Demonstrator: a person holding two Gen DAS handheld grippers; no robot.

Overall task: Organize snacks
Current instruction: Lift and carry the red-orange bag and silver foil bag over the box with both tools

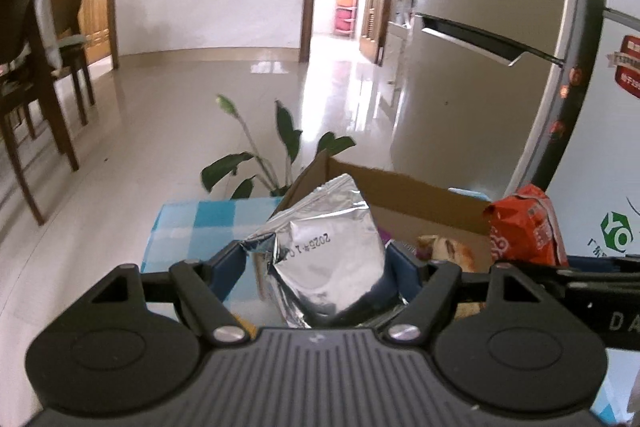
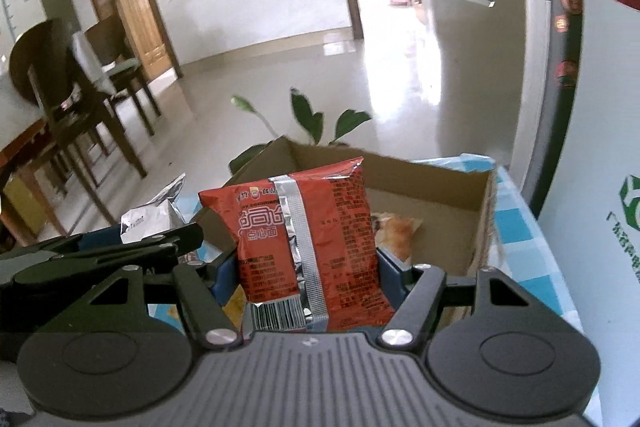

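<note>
My left gripper is shut on a silver foil snack bag, held upright in front of an open cardboard box. My right gripper is shut on a red noodle snack packet, held upright just before the same box. The red packet shows at the right of the left wrist view, and the silver bag at the left of the right wrist view. A snack with an orange-brown picture lies inside the box.
The box stands on a table with a blue and white checked cloth. A green plant rises behind the table. A silver fridge stands at the right, wooden chairs at the left.
</note>
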